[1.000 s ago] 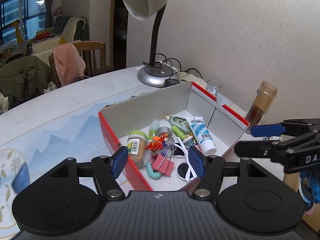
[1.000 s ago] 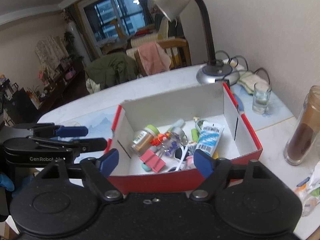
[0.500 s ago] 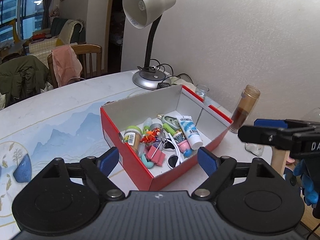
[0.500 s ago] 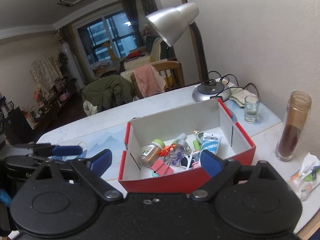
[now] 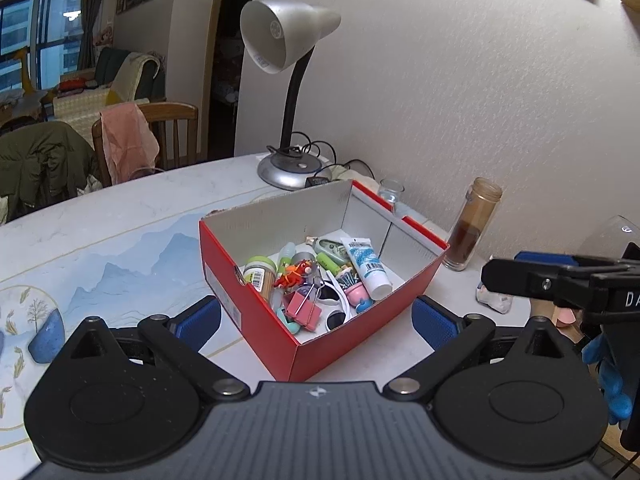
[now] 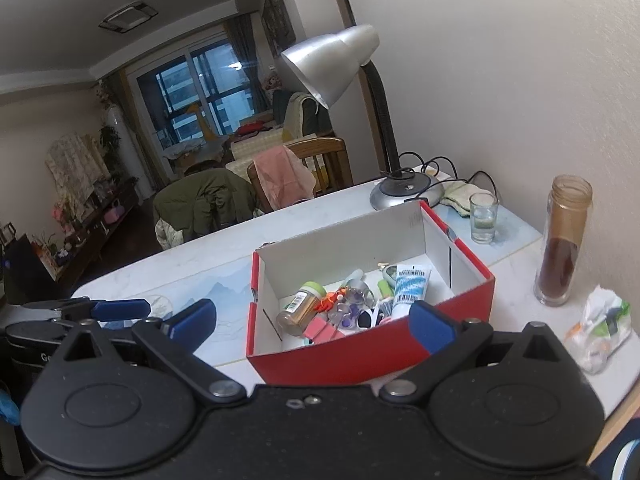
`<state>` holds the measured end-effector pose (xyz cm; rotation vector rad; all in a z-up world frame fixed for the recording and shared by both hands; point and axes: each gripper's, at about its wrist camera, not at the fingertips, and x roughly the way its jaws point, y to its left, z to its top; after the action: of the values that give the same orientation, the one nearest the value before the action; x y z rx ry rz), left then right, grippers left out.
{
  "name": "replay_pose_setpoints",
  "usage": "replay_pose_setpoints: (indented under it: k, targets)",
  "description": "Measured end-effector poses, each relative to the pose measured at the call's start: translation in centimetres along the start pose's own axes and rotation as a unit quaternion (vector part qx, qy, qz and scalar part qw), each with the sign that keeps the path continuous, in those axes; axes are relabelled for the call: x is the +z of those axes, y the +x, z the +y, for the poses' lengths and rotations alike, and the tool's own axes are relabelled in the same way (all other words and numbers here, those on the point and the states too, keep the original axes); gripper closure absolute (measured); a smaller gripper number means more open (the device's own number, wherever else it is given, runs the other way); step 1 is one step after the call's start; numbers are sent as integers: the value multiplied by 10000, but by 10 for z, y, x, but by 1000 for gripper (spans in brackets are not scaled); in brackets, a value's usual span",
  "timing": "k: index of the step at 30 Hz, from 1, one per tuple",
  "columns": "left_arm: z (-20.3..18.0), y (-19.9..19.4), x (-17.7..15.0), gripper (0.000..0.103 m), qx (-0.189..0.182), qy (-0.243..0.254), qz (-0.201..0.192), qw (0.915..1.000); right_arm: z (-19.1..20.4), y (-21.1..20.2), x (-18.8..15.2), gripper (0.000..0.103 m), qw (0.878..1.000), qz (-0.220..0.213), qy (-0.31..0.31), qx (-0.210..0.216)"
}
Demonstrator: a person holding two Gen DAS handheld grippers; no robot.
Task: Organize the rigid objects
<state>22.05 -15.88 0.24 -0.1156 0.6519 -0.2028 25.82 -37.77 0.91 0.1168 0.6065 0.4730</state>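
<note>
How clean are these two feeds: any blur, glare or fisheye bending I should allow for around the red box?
Left wrist view: sharp on the red box, no glare; the wall bows toward the edges. Right wrist view: dimmer, box contents slightly soft; the window is dark; corners vignette black.

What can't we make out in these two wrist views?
- Red box contents: the right wrist view's near wall and blue finger pad hide the front items.
- Small items under the pink binder clip: piled, too small to name in either view.
- Right gripper: cut off by the left view's right edge.
- Crumpled packet: print too small to read, right view.
- Both grippers' jaws are opening; nothing is between them.
</note>
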Motion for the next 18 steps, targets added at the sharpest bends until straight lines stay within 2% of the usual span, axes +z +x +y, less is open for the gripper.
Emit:
replay_pose_setpoints:
  k: [18]
  targets:
    - [-2,-4,-7,1,-24,135,-42,9999,9,-1,-12,0,9999,115,115,8]
